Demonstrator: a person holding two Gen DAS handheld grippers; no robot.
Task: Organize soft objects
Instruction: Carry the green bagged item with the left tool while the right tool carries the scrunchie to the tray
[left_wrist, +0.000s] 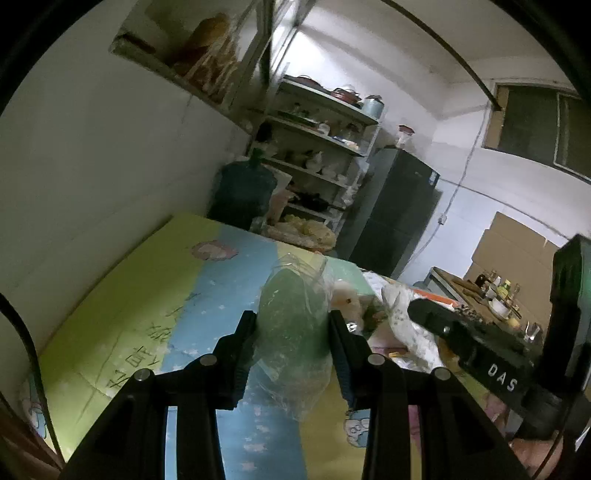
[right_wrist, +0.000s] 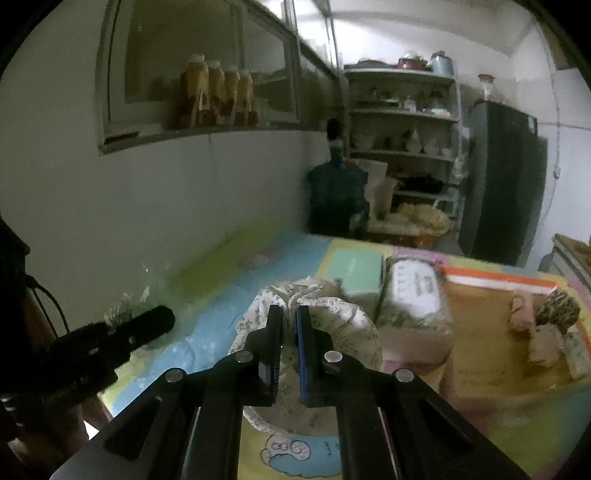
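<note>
Reading "DAS", right claw (left_wrist: 476, 354) passes left claw's (left_wrist: 291, 321) bag (left_wrist: 291, 314).

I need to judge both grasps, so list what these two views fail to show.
1. Left wrist view: the green item inside the clear bag held by the left gripper; crinkled plastic blurs it.
2. Right wrist view: the floral cloth fold held by the right gripper; the fingers cover the pinch.
3. Right wrist view: the toys on the cardboard; blurred at the edge.
</note>
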